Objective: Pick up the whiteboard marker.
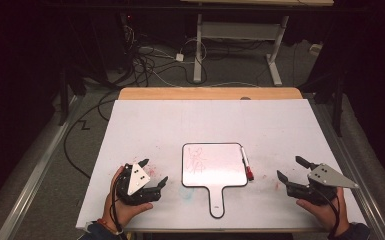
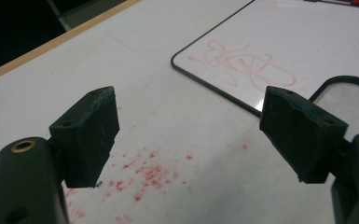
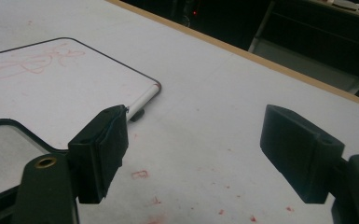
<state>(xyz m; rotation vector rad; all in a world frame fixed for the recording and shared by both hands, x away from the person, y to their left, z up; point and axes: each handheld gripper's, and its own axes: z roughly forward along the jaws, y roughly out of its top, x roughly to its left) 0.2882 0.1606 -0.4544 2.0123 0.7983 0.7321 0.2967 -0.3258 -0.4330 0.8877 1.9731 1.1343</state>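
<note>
A small handled whiteboard (image 1: 214, 167) lies flat near the front middle of the white table (image 1: 180, 120), its handle pointing toward the person and red scribbles on its upper left part. A red-capped marker (image 1: 246, 164) lies just beside its right edge. Red smudges (image 2: 144, 175) speckle the table to its left. The left gripper (image 1: 152, 175) rests left of the board, jaws spread apart and empty. The right gripper (image 1: 292, 170) sits to the right, jaws likewise apart, holding nothing.

Parted tongs (image 2: 189, 135) above red-specked table (image 2: 168, 126), whiteboard (image 2: 279, 42) ahead.
</note>
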